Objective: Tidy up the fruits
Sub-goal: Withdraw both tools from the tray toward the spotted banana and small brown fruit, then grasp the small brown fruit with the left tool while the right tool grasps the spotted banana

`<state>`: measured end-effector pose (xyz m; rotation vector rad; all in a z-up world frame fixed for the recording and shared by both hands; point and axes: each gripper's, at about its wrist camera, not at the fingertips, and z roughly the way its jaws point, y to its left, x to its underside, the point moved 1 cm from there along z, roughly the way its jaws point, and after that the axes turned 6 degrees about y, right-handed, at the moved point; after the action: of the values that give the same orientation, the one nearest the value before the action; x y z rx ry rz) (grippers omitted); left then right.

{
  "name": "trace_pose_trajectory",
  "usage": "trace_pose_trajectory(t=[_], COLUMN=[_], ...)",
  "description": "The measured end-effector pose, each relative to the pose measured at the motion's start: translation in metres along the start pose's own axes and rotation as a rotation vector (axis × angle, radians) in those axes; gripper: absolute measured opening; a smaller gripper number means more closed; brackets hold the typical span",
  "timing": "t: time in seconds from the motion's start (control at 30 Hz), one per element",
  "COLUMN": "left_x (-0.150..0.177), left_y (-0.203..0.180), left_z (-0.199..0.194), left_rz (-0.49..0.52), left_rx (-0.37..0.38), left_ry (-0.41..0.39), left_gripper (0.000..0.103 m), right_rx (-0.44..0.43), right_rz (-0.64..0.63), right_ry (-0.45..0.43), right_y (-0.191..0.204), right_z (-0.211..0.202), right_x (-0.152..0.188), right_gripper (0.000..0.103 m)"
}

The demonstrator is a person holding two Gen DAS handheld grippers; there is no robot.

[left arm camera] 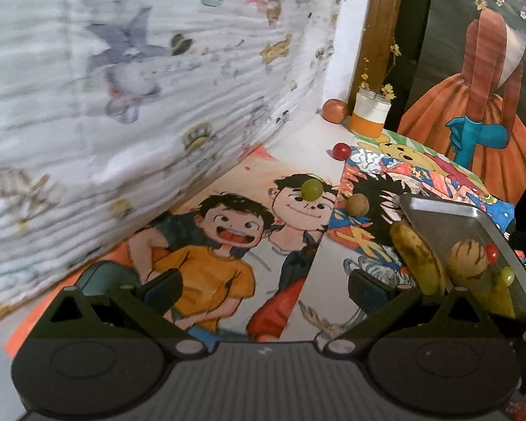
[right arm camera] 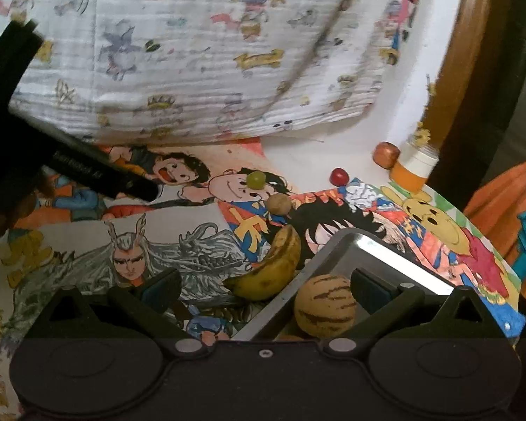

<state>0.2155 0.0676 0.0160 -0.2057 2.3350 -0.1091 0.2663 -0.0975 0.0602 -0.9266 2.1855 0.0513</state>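
A metal tray (right arm camera: 378, 245) lies on cartoon drawings and holds a striped tan melon (right arm camera: 324, 305); in the left wrist view the tray (left arm camera: 449, 214) also holds the melon (left arm camera: 468, 258), a small red fruit (left arm camera: 491, 252) and a green grape (left arm camera: 507, 275). A spotted banana (right arm camera: 273, 266) leans on the tray's left rim. A green grape (left arm camera: 312, 189), a brown round fruit (left arm camera: 357, 204), a red fruit (left arm camera: 341, 149) and an orange-brown fruit (left arm camera: 335, 110) lie loose beyond. My left gripper (left arm camera: 263, 286) is open and empty over the drawings. My right gripper (right arm camera: 266, 286) is open, straddling the tray's rim near the melon.
A printed white cloth (left arm camera: 140, 87) hangs along the left and back. A small orange and white jar (left arm camera: 368, 117) with yellow flowers stands at the back by a wooden post (left arm camera: 382, 17). The left gripper's dark body (right arm camera: 98, 172) crosses the right wrist view at left.
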Motion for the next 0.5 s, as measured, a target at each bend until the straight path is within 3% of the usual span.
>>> trace_pose_trajectory(t=[0.5], left_x=[-0.035], left_y=[-0.011], left_z=[0.035], left_rz=[-0.022], left_rx=[0.174], left_ry=[-0.005], left_gripper=[0.102], right_rx=[-0.113], right_rz=[-0.2], right_ry=[0.04], right_y=[-0.009], right_z=[0.028], right_x=[-0.014], right_gripper=[0.102])
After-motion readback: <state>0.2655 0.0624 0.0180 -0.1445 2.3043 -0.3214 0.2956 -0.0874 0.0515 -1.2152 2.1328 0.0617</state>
